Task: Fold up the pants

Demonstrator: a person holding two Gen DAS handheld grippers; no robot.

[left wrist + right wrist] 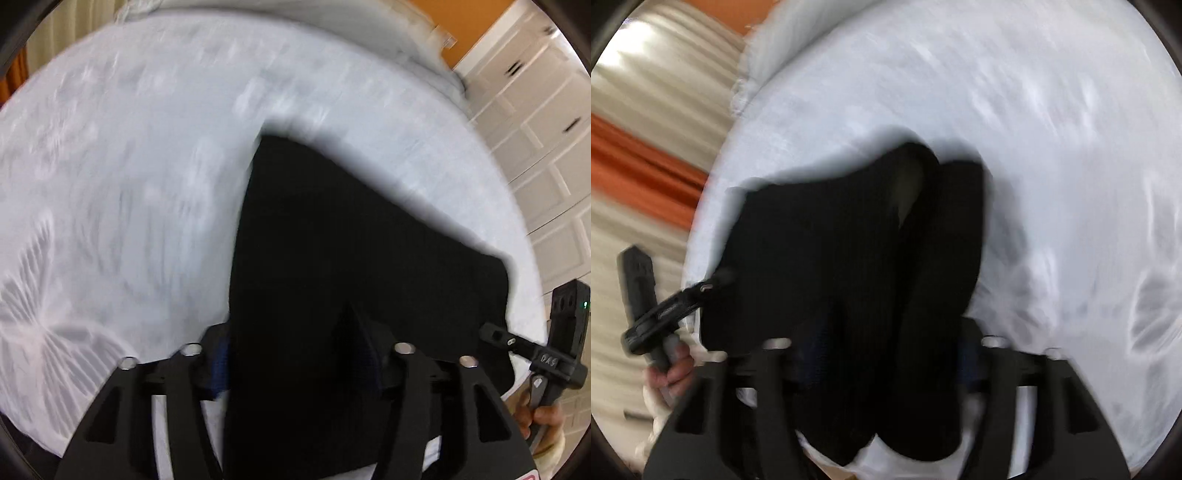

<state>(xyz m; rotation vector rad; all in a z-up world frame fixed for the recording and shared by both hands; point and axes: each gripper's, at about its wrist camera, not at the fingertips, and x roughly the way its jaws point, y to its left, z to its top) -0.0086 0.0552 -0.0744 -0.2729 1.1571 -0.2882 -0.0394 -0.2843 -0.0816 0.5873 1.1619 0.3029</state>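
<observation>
Black pants hang and drape over a white bed. My left gripper is shut on the pants' near edge, with cloth bunched between its fingers. My right gripper is shut on the pants too, with two folds of black cloth running down between its fingers. In the left wrist view the right gripper shows at the right edge, touching the cloth's corner. In the right wrist view the left gripper shows at the left, on the opposite corner. Both views are blurred by motion.
The bed's white cover has faint butterfly patterns. A pillow or bedding roll lies at the far end. White panelled cupboard doors stand to the right, and an orange wall and pale curtains to the left.
</observation>
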